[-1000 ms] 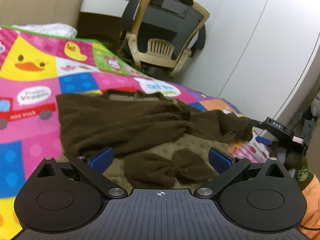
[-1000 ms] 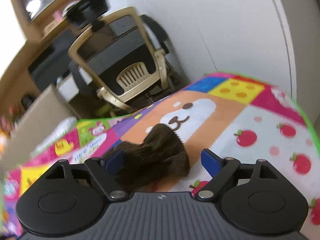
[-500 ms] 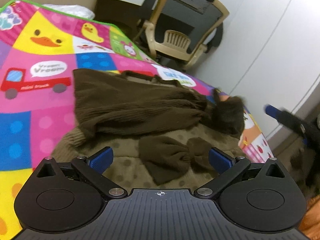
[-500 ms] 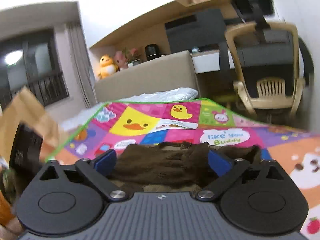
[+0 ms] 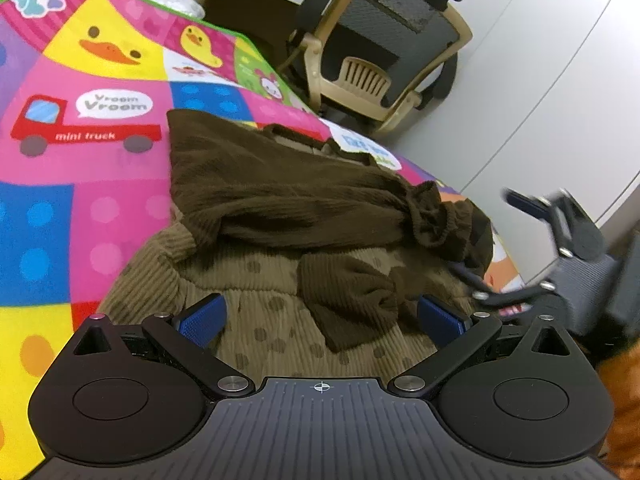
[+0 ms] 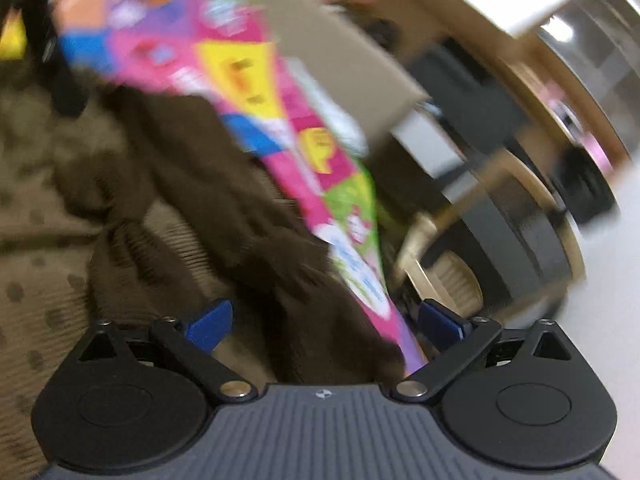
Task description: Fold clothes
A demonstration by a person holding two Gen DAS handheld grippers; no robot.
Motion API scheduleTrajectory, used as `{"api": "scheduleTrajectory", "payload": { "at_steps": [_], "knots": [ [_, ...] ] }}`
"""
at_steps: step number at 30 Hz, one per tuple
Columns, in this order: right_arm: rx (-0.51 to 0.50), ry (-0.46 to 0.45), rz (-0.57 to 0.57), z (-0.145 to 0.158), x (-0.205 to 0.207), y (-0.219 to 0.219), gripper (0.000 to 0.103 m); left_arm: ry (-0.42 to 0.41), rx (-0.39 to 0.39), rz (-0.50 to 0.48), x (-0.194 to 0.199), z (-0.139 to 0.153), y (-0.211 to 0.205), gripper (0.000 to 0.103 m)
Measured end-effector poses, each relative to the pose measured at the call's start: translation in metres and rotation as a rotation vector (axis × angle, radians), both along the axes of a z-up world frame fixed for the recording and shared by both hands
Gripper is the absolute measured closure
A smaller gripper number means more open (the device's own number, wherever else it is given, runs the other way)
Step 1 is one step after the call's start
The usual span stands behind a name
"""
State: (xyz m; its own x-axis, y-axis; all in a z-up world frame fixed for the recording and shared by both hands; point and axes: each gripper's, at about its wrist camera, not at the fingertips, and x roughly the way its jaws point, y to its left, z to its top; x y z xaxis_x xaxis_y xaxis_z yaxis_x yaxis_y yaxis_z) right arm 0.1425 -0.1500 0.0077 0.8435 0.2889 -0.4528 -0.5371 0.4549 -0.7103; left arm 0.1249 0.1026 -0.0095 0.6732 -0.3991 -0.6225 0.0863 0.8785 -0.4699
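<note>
Down on the play mat (image 5: 100, 184), a brown sweater (image 5: 288, 200) lay spread out, its dark sleeves folded across a lighter, dotted front with a dark bow (image 5: 352, 300) sewn on it. The left gripper (image 5: 320, 320) hovered over the lower part of the garment, its blue-padded fingers (image 5: 202, 316) spread wide apart with nothing between them; the bow sat just ahead of the gap. One dark sleeve ended in a bunched cuff (image 5: 444, 220) near the far edge of the mat. Beside that cuff, at the right of the left wrist view, the right gripper (image 5: 520, 248) showed as a blur, its fingers parted above the cloth.

The right wrist view was heavily smeared. Its fingers (image 6: 210, 324) also stood wide open, and a dark fold of the sweater (image 6: 224, 200) ran between them, though neither pad pressed on it. The mat (image 6: 240, 64) showed beyond the cloth as a streak of pink, yellow and blue.

An office chair (image 5: 380, 48) stood past the mat's far edge, close to a white wall (image 5: 560, 80).
</note>
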Motion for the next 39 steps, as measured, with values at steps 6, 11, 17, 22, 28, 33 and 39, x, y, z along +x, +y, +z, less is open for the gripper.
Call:
{"api": "scheduleTrajectory", "payload": {
  "at_steps": [6,11,17,22,28,33,39],
  "knots": [
    [0.136,0.148,-0.159,0.011,0.053,0.009,0.054,-0.002,-0.022,0.014,-0.009,-0.003,0.011,0.000],
    [0.531,0.097,-0.659,0.061,0.110,-0.084,0.052,-0.012,-0.046,0.034,-0.014,-0.001,0.024,0.000],
    [0.983,0.203,-0.867,0.073,0.092,-0.211,0.025,-0.007,-0.065,0.040,-0.011,-0.003,0.024,0.000],
    [1.103,0.285,-0.916,0.034,0.066,-0.253,0.026,0.002,-0.061,0.029,-0.011,-0.003,0.018,0.000],
    [0.925,0.337,-0.817,0.000,0.039,-0.250,0.025,0.027,-0.039,0.039,-0.008,-0.003,0.016,0.000],
    [0.965,0.421,-0.800,-0.014,0.062,-0.237,0.022,0.036,-0.035,0.026,-0.007,-0.002,0.006,0.000],
    [1.053,0.532,-0.758,-0.025,0.077,-0.220,0.029,0.043,-0.022,0.024,-0.011,0.000,0.002,0.000]
  ]
}}
